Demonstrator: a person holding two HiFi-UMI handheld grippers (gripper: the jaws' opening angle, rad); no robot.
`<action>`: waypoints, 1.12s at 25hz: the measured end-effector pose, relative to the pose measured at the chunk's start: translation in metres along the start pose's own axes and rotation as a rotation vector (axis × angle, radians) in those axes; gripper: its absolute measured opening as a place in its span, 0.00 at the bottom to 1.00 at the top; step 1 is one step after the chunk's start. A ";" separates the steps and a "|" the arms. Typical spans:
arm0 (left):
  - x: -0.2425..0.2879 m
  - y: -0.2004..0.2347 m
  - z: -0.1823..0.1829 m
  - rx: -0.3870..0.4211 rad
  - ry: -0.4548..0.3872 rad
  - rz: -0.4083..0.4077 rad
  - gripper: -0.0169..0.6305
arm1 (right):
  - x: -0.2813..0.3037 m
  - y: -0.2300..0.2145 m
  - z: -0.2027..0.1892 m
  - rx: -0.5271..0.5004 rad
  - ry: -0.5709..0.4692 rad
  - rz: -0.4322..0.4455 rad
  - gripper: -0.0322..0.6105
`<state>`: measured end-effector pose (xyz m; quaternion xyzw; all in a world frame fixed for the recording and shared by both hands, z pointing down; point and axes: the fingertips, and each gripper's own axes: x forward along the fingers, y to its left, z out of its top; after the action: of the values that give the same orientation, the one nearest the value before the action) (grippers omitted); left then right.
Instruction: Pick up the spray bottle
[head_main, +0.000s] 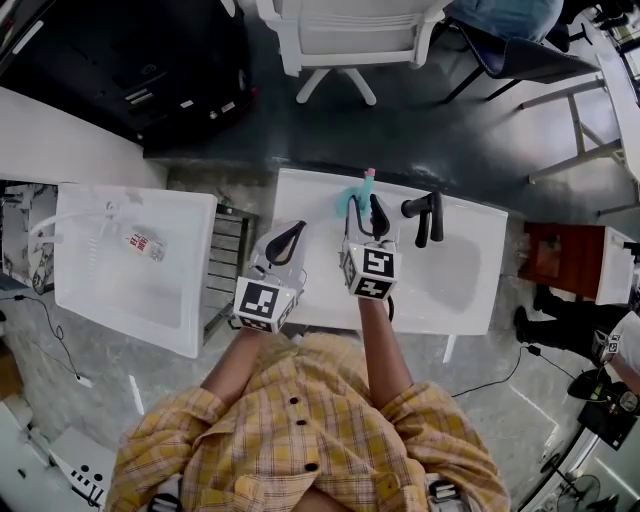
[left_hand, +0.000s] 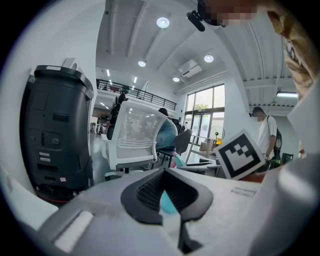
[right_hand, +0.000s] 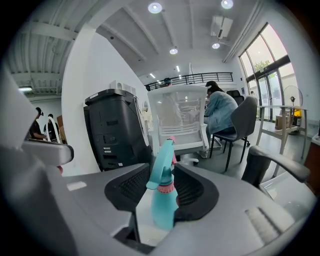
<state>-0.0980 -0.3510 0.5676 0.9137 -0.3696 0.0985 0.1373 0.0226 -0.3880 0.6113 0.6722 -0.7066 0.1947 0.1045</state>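
right gripper jaws apart around bottle, maybe touching one side | left gripper jaws together, empty | bottle upright on worktop

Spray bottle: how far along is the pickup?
Done: the right gripper is at the spray bottle, with one of its fingers on each side. In hand: the grasp; a gap shows beside one finger, so it is not clamped yet. Left: clamp and lift, since the bottle looks to be standing on the white table. The left gripper is shut and empty.
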 end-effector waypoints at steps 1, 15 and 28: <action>-0.001 0.001 0.000 -0.001 -0.001 0.002 0.02 | 0.001 0.000 -0.001 -0.006 0.004 -0.007 0.27; -0.005 0.005 -0.001 -0.010 -0.003 0.019 0.02 | 0.001 -0.008 0.000 -0.059 0.023 -0.058 0.19; -0.007 -0.007 0.001 -0.024 -0.017 0.024 0.02 | -0.013 -0.014 0.003 -0.046 0.016 -0.034 0.19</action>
<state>-0.0984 -0.3420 0.5637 0.9084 -0.3827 0.0876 0.1441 0.0376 -0.3777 0.6053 0.6800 -0.6984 0.1820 0.1289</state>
